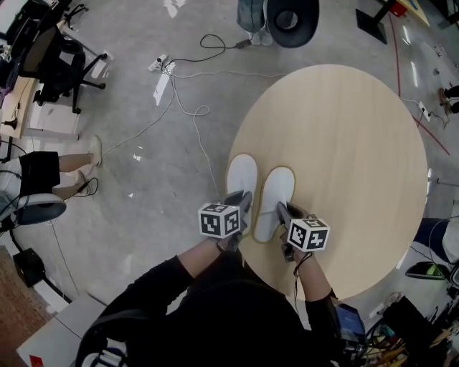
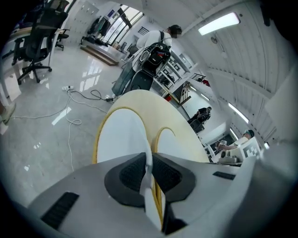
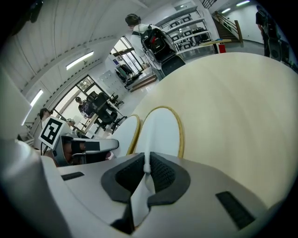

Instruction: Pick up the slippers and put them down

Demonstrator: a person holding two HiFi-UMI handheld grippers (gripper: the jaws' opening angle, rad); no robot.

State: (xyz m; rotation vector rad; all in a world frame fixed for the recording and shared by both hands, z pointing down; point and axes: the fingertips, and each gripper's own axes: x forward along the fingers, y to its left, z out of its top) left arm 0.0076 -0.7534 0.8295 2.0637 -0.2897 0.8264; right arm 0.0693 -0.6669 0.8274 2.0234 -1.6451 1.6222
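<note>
Two white slippers with yellow rims lie side by side, soles up, at the near left edge of the round table. The left slipper has its heel pinched in my left gripper, which is shut on it. The right slipper is held at its heel by my right gripper, also shut on it. In the right gripper view the left slipper shows beside the right one. In the left gripper view the right slipper lies just to the right.
Cables and a power strip run over the grey floor left of the table. Office chairs and a seated person's legs are at the far left. A dark chair stands beyond the table's far edge.
</note>
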